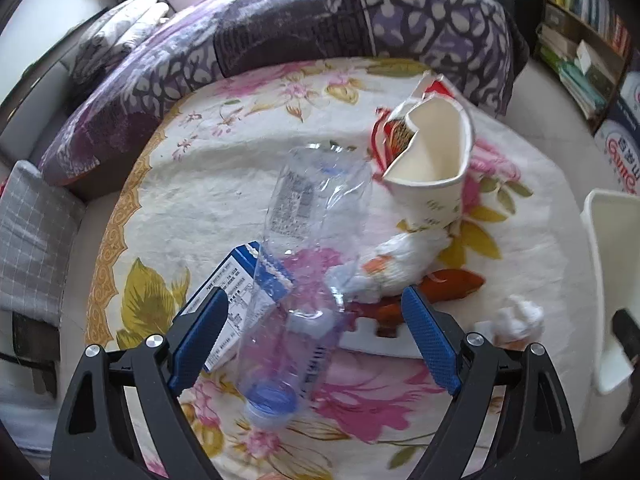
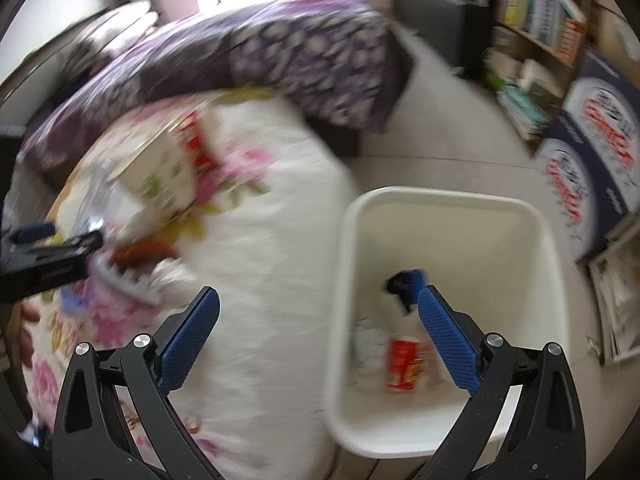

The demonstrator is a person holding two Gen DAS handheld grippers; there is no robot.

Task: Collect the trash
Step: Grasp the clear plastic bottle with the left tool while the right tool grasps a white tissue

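Your left gripper [image 1: 314, 316] pointed steeply down over the flowered blanket [image 1: 224, 184] on the bed, its jaws spread wide and gripping nothing. From the left in its view, a blue and white carton [image 1: 236, 284] lay flat on the blanket, its near end under your left finger. Overlapping the carton's right edge lay a crushed clear plastic bottle [image 1: 304, 236], its blue cap [image 1: 272, 400] nearest the camera and its body running away between the two fingers without touching either pad. Just right of the bottle sat a wad of white tissue [image 1: 400, 264], with a brown wrapper [image 1: 452, 282] beside it. Behind them a torn paper cup [image 1: 436, 160] stood tilted, its mouth facing the camera. Further right, a smaller crumpled tissue [image 1: 516, 318] lay near your right finger, and the white bin [image 1: 604, 280] showed at the frame's edge.

Your right gripper [image 2: 320, 312] also had its jaws released and empty. In its blurred view your left gripper [image 2: 52, 252] reached in at the far left over the litter on the blanket [image 2: 272, 240]. To the right, the white bin [image 2: 444, 200] stood on the floor against the bed, and in it lay a red and white package [image 2: 404, 364] beside something pale that was too blurred to name.
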